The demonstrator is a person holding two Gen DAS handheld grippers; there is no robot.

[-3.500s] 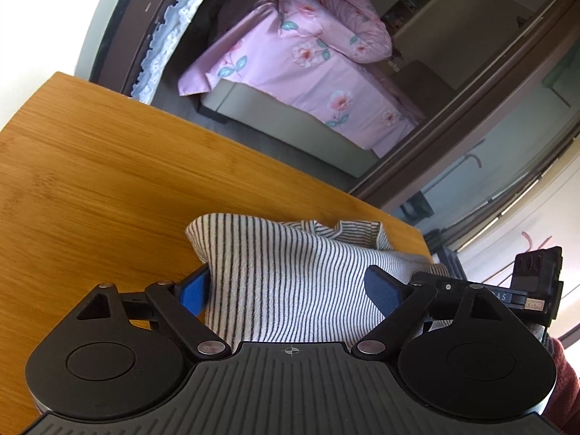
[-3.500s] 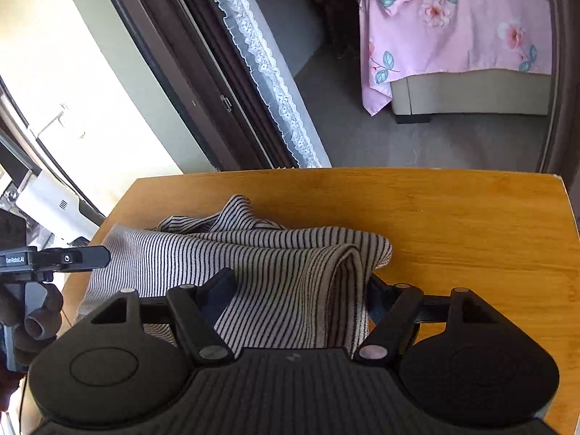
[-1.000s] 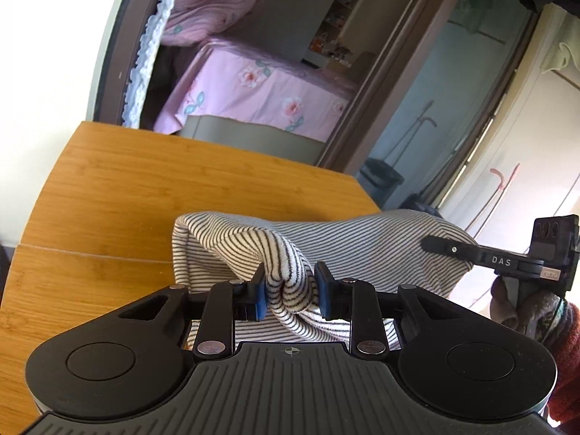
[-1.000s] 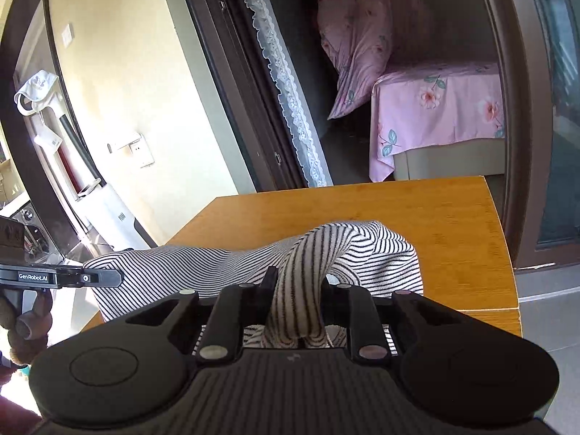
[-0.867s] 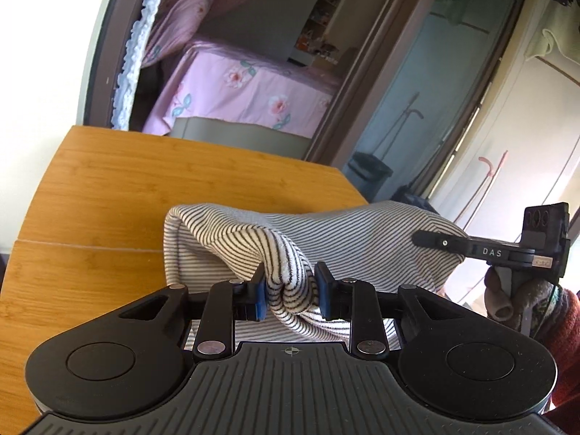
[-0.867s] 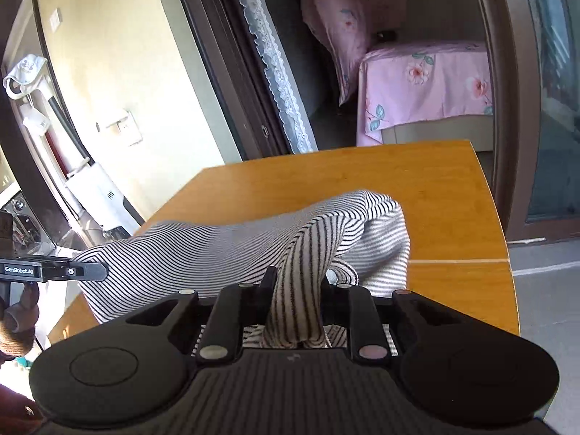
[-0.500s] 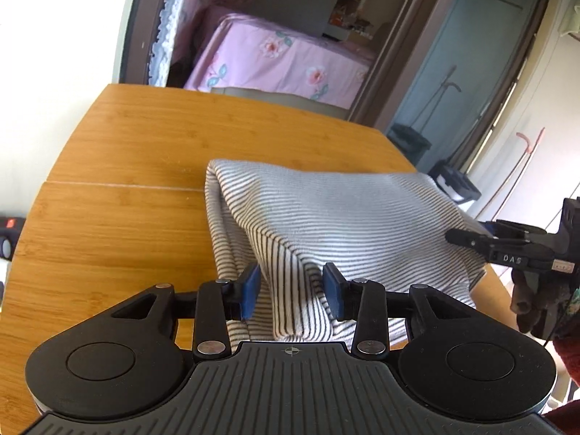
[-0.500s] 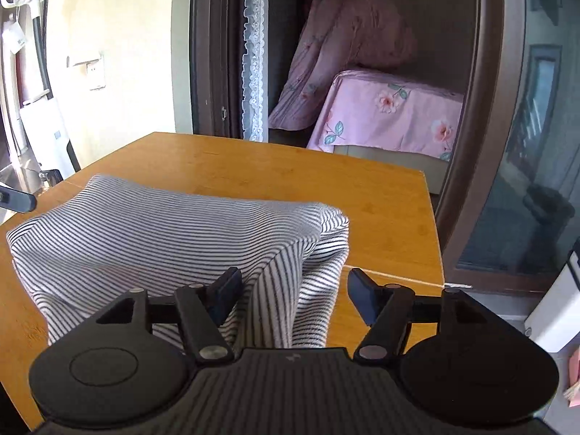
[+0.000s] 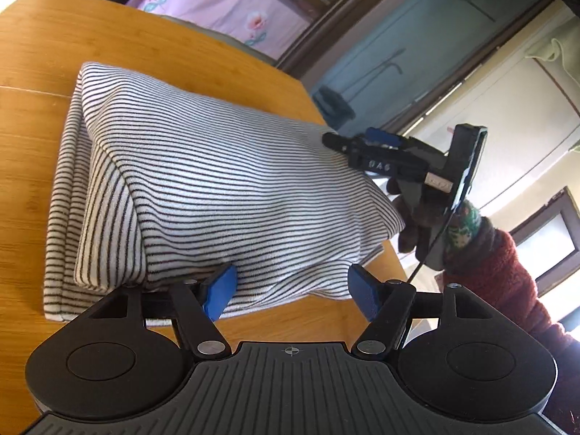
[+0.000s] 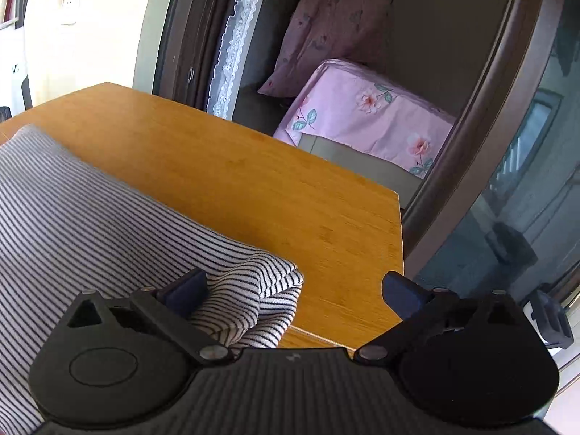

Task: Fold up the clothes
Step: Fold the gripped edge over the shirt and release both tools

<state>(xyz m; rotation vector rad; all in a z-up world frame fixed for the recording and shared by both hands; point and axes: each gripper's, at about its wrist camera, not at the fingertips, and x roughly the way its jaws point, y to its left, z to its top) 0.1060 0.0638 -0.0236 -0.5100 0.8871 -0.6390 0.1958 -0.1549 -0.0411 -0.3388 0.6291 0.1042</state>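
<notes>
Striped garment (image 9: 224, 195) now lies doubled over in a thick stack on the wooden table (image 9: 32, 36), near its right edge. Half a second ago the left gripper (image 9: 291, 288) pinched a near fold; now its jaws stand wide with nothing between them, as do the right gripper's (image 10: 295, 290). Both have let go, so this fold looks laid, though the underside is hidden.

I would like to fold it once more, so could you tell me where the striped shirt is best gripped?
Probably the near edge of the striped shirt, where its layers end in a soft lip on the table. Come in low from the near side, left gripper at one corner, right gripper at the other; both jaws are open.
</notes>
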